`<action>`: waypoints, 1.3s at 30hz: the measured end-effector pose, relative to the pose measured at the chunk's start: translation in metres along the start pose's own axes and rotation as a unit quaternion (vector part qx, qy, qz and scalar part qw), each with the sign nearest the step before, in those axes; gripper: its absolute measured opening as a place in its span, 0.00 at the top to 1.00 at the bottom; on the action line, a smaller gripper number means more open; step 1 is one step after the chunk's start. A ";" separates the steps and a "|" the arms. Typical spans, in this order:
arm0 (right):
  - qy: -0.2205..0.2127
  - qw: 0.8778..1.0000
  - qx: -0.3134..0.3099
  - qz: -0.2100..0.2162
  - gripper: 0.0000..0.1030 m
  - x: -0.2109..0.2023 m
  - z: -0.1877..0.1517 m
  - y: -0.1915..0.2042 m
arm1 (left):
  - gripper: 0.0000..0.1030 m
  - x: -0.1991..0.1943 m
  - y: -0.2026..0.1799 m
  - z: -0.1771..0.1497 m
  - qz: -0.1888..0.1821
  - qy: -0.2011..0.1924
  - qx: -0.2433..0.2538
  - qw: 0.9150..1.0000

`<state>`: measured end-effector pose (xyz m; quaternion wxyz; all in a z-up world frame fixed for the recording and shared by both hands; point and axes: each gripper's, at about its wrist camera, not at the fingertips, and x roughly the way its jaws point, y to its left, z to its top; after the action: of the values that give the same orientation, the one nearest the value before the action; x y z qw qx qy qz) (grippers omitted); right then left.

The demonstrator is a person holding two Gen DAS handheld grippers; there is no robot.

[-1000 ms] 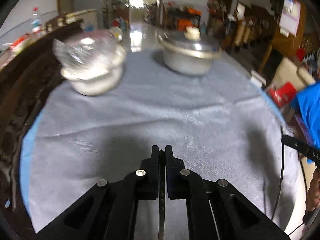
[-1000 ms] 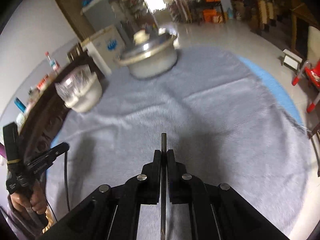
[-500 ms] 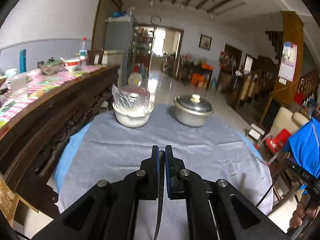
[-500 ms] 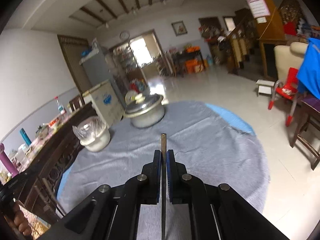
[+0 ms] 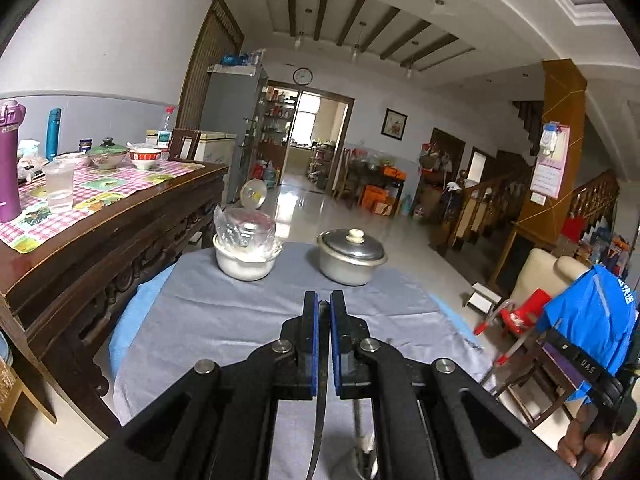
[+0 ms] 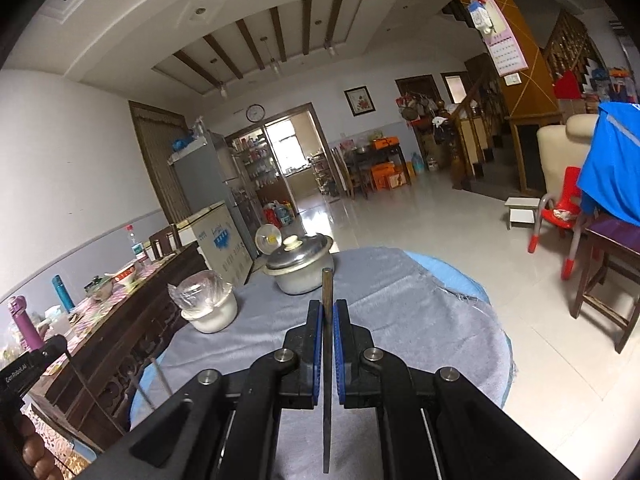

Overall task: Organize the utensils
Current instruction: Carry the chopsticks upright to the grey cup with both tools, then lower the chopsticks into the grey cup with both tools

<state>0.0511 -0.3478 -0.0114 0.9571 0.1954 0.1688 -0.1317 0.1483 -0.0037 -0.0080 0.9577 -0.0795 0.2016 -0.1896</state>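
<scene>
In the left wrist view my left gripper (image 5: 324, 300) is shut on a thin metal utensil (image 5: 319, 416). Its handle runs back between the blue pads and its end is hidden. In the right wrist view my right gripper (image 6: 328, 307) is shut on a flat, dark metal utensil (image 6: 327, 380) whose tip pokes out past the fingertips. Both grippers are held above the near part of a round table with a grey cloth (image 5: 224, 320) (image 6: 420, 320). The right gripper also shows at the right edge of the left wrist view (image 5: 580, 364), in a hand.
On the far side of the cloth stand a white bowl under plastic wrap (image 5: 246, 258) (image 6: 208, 312) and a lidded aluminium pot (image 5: 352, 260) (image 6: 300, 268). A dark wooden sideboard (image 5: 100, 240) with bowls and bottles runs along the left. Chairs and a red stool (image 6: 560, 216) stand to the right.
Both grippers have risen and tipped up from the cloth, each still holding its utensil. The bowl and pot now look smaller and lower, and the room has come into view.
</scene>
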 end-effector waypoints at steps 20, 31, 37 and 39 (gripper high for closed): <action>-0.048 0.997 -0.023 0.049 0.94 -0.064 0.011 0.034 | 0.95 -0.062 -0.030 0.017 -0.029 -0.057 0.002 0.998; -0.049 0.996 -0.032 0.069 0.94 -0.071 0.012 0.046 | 0.95 -0.063 -0.040 0.017 -0.015 -0.053 0.017 0.998; -0.052 0.995 -0.032 0.082 0.94 -0.075 0.013 0.049 | 0.95 -0.066 -0.046 0.018 -0.012 -0.055 0.023 0.998; -0.051 0.994 -0.032 0.086 0.94 -0.076 0.013 0.051 | 0.95 -0.066 -0.047 0.018 -0.013 -0.054 0.023 0.998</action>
<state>0.0022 -0.2937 0.0451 0.9780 0.1715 0.1060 -0.0531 0.0844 -0.0194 0.0430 0.9663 -0.0699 0.1437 -0.2018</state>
